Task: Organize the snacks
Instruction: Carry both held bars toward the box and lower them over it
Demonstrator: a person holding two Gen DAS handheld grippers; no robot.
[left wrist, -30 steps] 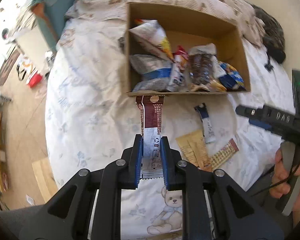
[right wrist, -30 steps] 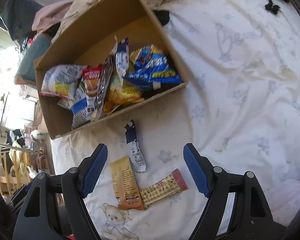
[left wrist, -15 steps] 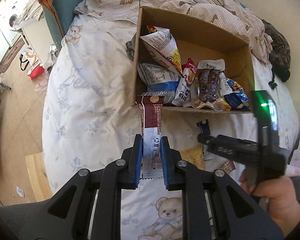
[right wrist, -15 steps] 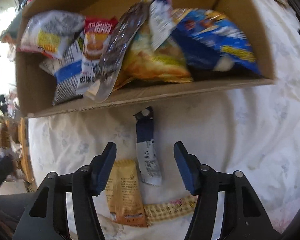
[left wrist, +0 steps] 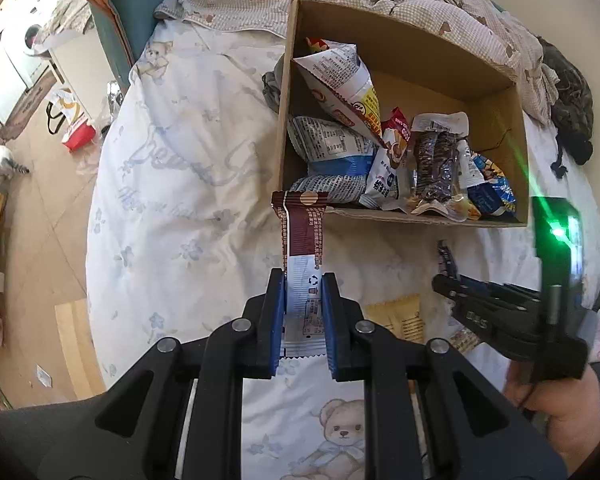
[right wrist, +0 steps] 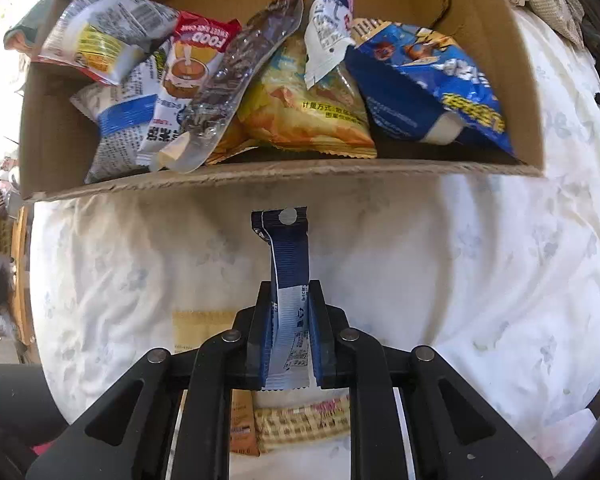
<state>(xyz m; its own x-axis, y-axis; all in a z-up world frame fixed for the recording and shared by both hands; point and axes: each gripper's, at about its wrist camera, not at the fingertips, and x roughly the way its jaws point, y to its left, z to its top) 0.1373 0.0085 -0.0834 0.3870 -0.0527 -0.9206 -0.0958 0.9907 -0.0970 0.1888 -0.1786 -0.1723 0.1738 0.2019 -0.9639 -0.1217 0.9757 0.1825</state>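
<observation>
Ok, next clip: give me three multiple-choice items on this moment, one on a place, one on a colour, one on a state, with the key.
1. Where are the loose tan packet and checked bar?
A in the cardboard box
B on the white bedsheet
C on the floor

2. The stick packet in the left gripper is white and:
A brown
B green
C yellow

3. The right gripper is:
A wide open over the sheet
B shut on the blue-and-white stick packet
C shut on nothing

Key: B, both lie on the bedsheet outside the cardboard box; A, brown upper half; B, its fingers press that packet.
</observation>
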